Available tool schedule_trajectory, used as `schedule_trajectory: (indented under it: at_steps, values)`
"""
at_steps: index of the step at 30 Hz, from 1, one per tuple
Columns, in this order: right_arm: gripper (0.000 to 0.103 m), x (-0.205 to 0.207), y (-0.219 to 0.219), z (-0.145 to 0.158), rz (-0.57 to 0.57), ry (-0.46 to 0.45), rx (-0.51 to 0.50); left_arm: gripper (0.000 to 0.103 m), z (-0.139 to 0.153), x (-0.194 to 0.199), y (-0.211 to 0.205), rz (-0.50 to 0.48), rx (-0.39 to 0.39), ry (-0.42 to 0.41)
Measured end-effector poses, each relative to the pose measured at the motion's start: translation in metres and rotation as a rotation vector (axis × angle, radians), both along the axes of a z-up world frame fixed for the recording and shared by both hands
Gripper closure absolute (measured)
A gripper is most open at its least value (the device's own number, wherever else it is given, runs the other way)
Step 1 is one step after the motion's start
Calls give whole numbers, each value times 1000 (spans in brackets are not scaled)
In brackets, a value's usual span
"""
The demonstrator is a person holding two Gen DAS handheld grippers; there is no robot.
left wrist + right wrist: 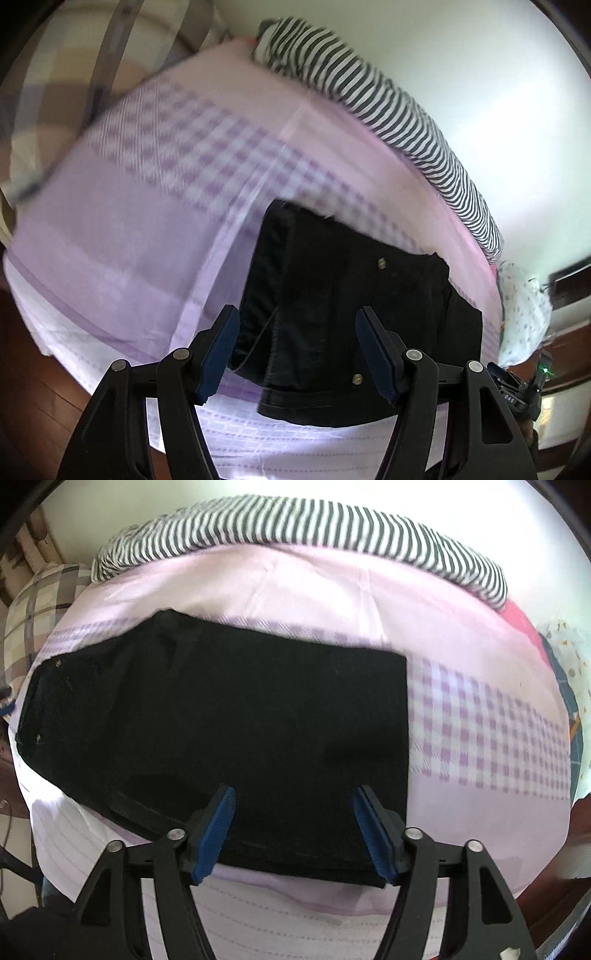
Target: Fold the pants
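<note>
Right wrist shows pants (pixel 221 720) folded on bed (pixel 480 794); my right gripper (pixel 293 830) and left gripper (pixel 297 354) gape empty; next I pinch an end to fold again.

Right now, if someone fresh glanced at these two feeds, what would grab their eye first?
The black pants, lying flat and partly folded on the pink-and-lilac checked bedsheet, dominate both views. Behind them, a grey-and-white striped blanket runs along the bed's far edge by the wall. Both the left gripper and right gripper hover over the pants' near edge, jaws wide open and holding nothing.
</note>
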State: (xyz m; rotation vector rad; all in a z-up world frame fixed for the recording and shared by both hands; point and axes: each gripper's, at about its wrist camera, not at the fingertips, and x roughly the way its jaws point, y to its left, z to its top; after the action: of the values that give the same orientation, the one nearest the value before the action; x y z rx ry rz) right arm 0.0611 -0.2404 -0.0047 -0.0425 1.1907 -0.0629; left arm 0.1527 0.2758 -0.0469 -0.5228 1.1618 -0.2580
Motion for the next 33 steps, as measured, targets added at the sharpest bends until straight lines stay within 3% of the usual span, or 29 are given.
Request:
schedule_trajectory:
  at_steps: [6, 13, 19, 22, 28, 33]
  values:
    - [33, 24, 32, 3, 34, 0, 7, 39, -28, 3, 9, -12, -42, 35]
    - [33, 39, 66, -8, 66, 20, 13, 50, -44, 6, 12, -63, -91, 45]
    - [33, 43, 77, -12, 77, 23, 22, 50, -47, 9, 11, -94, -123, 15]
    - [33, 45, 77, -14, 69, 21, 22, 50, -45, 10, 2, -121, -93, -1]
    - [33, 51, 78, -19, 59, 24, 49, 58, -50, 8, 2, -147, -142, -10]
    - [33, 51, 90, -26, 90, 31, 56, 56, -48, 10, -4, -139, -99, -30]
